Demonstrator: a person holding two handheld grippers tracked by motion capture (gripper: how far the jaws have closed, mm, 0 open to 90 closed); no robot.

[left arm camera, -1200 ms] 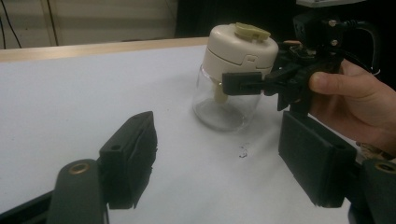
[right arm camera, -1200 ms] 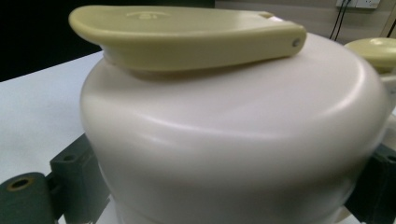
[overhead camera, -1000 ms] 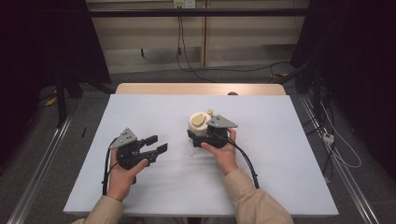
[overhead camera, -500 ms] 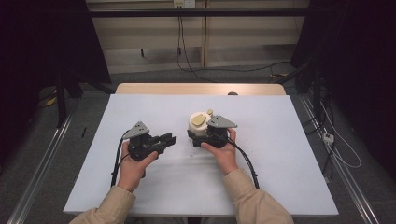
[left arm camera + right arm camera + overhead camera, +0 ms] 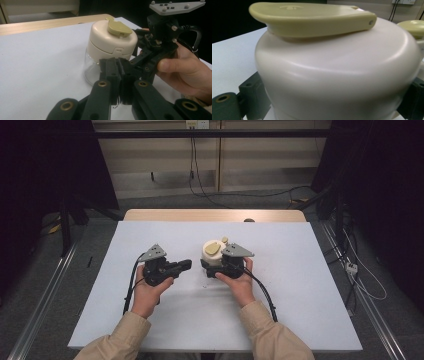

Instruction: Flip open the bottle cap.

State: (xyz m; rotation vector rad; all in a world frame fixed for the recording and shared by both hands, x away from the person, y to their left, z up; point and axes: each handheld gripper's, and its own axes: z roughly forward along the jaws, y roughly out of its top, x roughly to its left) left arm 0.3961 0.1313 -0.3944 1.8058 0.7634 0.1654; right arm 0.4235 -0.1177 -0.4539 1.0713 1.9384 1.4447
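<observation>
A jar [image 5: 212,251] with a cream lid [image 5: 110,41] and an olive flip tab [image 5: 312,18] stands on the white table [image 5: 300,285]; its lower part is clear glass. My right gripper [image 5: 212,264] is shut on the jar's body, one finger [image 5: 249,96] on each side, and a hand holds the gripper from the right. My left gripper [image 5: 187,265] lies level just left of the jar and points at it. Its jaws have just been closing and now meet with nothing between them [image 5: 119,65], a short way from the glass.
A wooden strip [image 5: 215,215] runs along the table's far edge. Beyond it are a low cabinet and loose cables on the floor [image 5: 360,280]. Metal rails [image 5: 45,295] flank the table. Cables trail from both grippers toward the person.
My left gripper has moved right toward the jar and its jaws have closed from open to shut. The right gripper and the jar have stayed still.
</observation>
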